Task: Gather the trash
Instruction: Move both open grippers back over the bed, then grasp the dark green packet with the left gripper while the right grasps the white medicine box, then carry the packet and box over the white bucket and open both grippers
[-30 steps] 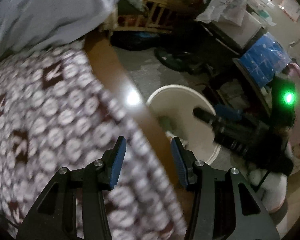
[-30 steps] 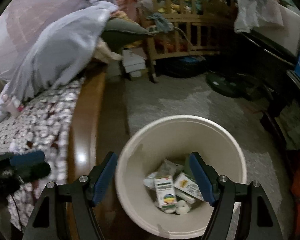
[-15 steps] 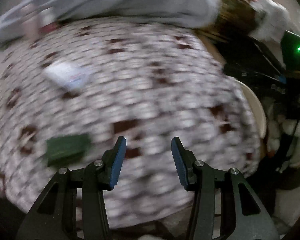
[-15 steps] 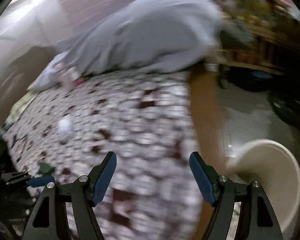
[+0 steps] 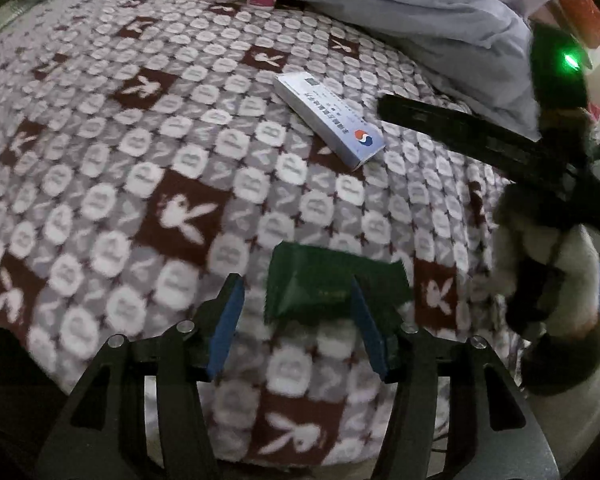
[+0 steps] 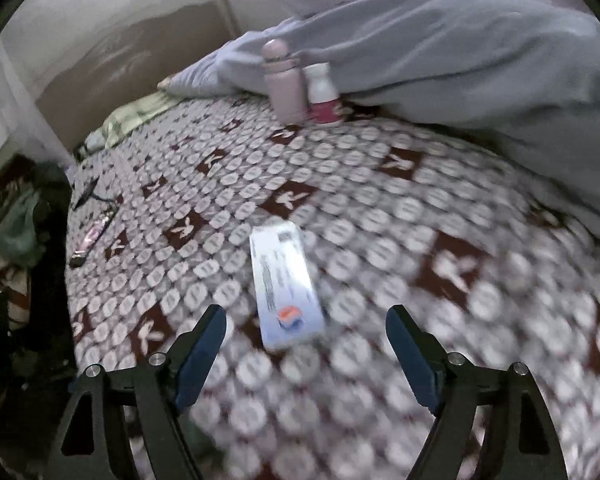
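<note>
A bed covered by a grey-and-maroon rabbit-print blanket (image 5: 148, 152) filled both views. Nearest, the left gripper (image 5: 296, 312) hovered with its jaws moderately apart and empty, a flat dark-green packet (image 5: 324, 286) lying on the blanket just ahead of the fingertips, its right part behind the right finger. The right gripper (image 6: 306, 344) was spread wide, also empty, with a white medicine box (image 6: 286, 288) lying lengthwise between and just beyond its fingers. To lift either piece cleanly, I judged the fingers should come down astride the narrow sides and press lightly into the soft blanket before closing, so no fabric is pinched. Farther back, a pink bottle (image 6: 284, 82) and a small white bottle with a magenta label (image 6: 322, 94) stood against a rumpled pale-blue quilt (image 6: 460, 48).
</note>
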`<state>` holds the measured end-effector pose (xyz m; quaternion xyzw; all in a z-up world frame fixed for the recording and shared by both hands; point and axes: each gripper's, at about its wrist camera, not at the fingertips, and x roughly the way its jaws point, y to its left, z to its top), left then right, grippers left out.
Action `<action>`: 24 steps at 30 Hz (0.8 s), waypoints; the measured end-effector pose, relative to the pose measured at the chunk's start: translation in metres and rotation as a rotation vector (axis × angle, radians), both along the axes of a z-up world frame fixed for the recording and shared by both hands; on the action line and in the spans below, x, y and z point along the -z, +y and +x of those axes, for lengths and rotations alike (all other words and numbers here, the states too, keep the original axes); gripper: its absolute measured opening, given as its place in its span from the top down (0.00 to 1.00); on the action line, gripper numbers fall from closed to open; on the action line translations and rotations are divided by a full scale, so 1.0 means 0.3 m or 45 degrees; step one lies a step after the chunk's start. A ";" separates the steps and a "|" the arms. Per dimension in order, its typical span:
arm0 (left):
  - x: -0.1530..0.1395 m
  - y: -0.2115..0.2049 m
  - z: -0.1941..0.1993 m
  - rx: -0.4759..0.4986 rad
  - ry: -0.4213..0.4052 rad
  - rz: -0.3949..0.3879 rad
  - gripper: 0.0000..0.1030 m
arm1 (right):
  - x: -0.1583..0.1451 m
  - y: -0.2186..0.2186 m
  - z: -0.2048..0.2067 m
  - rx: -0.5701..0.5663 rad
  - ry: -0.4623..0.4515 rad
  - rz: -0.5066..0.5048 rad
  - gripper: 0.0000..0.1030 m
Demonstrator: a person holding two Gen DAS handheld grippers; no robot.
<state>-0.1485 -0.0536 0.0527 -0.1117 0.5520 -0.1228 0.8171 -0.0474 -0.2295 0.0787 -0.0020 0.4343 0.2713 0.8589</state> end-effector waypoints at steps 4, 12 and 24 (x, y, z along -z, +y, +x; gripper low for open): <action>0.043 -0.019 0.042 0.030 0.036 -0.027 0.47 | 0.059 0.091 0.085 -0.036 0.030 -0.058 0.22; 0.067 -0.058 0.079 0.095 0.024 -0.040 0.71 | 0.158 0.139 0.124 -0.051 0.089 -0.125 0.52; -0.099 -0.253 0.097 0.310 -0.106 -0.139 0.90 | -0.065 -0.335 -0.165 0.269 -0.078 -0.051 0.52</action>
